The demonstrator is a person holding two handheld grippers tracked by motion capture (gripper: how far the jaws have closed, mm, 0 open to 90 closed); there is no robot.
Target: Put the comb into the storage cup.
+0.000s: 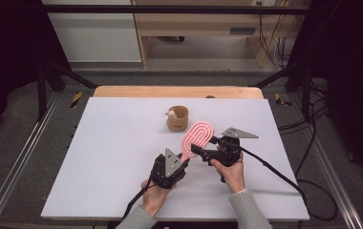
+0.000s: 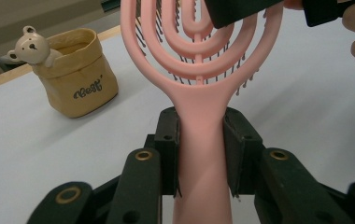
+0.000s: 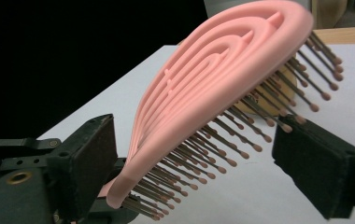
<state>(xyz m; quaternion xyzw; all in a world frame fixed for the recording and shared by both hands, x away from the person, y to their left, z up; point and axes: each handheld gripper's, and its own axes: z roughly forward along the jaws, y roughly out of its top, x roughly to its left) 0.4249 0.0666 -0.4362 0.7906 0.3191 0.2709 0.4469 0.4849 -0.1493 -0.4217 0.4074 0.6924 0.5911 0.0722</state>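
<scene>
A pink vented hairbrush (image 1: 197,135) is held above the white table, its head toward the far side. My left gripper (image 1: 183,161) is shut on the handle; in the left gripper view both pads press the handle's sides (image 2: 202,144). My right gripper (image 1: 197,149) comes in from the right with its jaws open around the brush head. In the right gripper view the brush (image 3: 213,88) lies tilted between the pads, its back toward the left pad (image 3: 89,163) and its bristles toward the right pad (image 3: 320,170). The bristle tips come close to that pad.
A small tan pot (image 1: 177,119) with a bear figure on its rim (image 2: 30,45) stands just beyond the brush. The white table top (image 1: 112,143) spreads wide to the left and right. A wooden edge (image 1: 177,91) runs along the far side.
</scene>
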